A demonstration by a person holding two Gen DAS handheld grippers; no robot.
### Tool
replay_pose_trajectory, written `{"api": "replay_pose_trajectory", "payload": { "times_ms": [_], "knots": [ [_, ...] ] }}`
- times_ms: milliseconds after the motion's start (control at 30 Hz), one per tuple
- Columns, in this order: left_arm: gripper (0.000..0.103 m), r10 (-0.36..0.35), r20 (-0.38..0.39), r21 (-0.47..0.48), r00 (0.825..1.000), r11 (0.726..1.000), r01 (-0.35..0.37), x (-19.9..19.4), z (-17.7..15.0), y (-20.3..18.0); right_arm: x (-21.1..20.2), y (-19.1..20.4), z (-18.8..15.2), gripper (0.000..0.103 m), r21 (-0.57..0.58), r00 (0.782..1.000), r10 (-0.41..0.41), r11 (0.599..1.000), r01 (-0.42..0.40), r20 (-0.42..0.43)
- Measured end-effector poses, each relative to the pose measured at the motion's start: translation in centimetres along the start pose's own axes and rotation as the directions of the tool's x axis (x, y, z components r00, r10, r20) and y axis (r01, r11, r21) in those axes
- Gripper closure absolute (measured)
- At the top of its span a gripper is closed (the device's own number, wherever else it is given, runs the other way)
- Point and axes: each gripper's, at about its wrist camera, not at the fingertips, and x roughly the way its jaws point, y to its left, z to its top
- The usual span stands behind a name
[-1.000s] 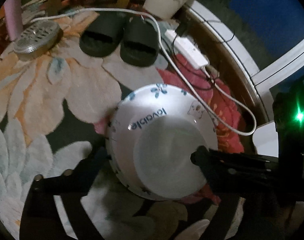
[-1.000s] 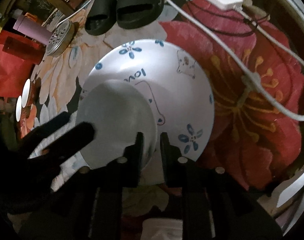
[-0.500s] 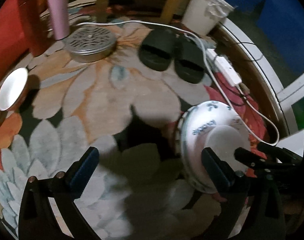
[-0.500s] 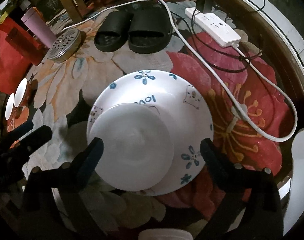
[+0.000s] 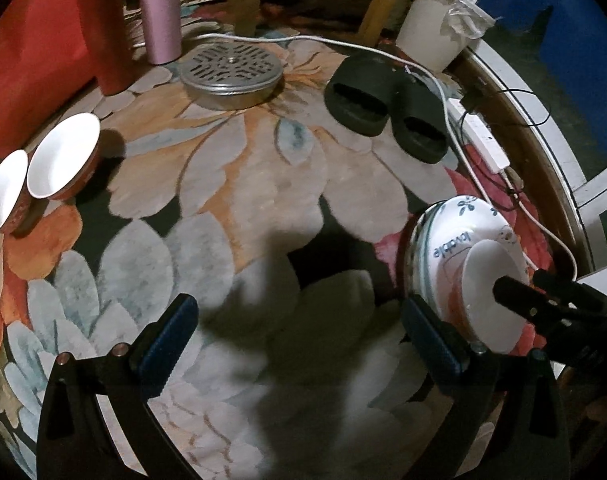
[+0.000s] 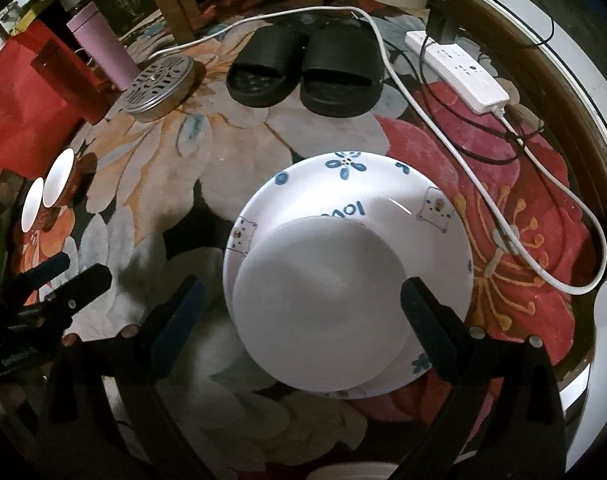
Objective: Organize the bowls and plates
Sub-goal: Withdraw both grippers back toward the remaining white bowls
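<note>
Both grippers, right gripper (image 6: 299, 312) and left gripper (image 5: 299, 336), gape wide, empty; the off-centre white plate (image 6: 319, 304), overhanging the patterned plate (image 6: 383, 188) toward 7 o'clock, could slide off.

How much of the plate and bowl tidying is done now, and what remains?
Done: a plain white plate lies on the flower-pattern plate, one stack on the rug. In hand: nothing; the right gripper has just opened above that stack, and the left gripper is open over bare rug. Left: the two red bowls sit apart from the stack, probably next.
</note>
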Motion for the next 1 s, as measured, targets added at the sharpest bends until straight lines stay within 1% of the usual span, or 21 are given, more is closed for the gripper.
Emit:
{"api": "replay_pose_trajectory", "payload": {
  "times_ms": [333,633,1000],
  "knots": [
    [0.001,0.028,-0.007,-0.036,1.0,0.999,-0.029,-0.3,-0.7,2.7,0.3,2.6,0.0,0.004,-0.037,1.0,0.018,0.999,-0.017,0.008],
    [0.001,0.053,-0.014,-0.083,0.998,0.995,-0.054,-0.9,-1.7,6.1,0.6,5.8,-0.5,0.004,-0.092,0.999,0.046,0.995,-0.045,0.007],
    [0.001,0.083,-0.02,-0.129,0.996,0.988,-0.085,-1.5,-2.9,9.6,1.5,9.1,-1.2,0.004,-0.136,0.997,0.071,0.988,-0.072,-0.011]
  ]
}}
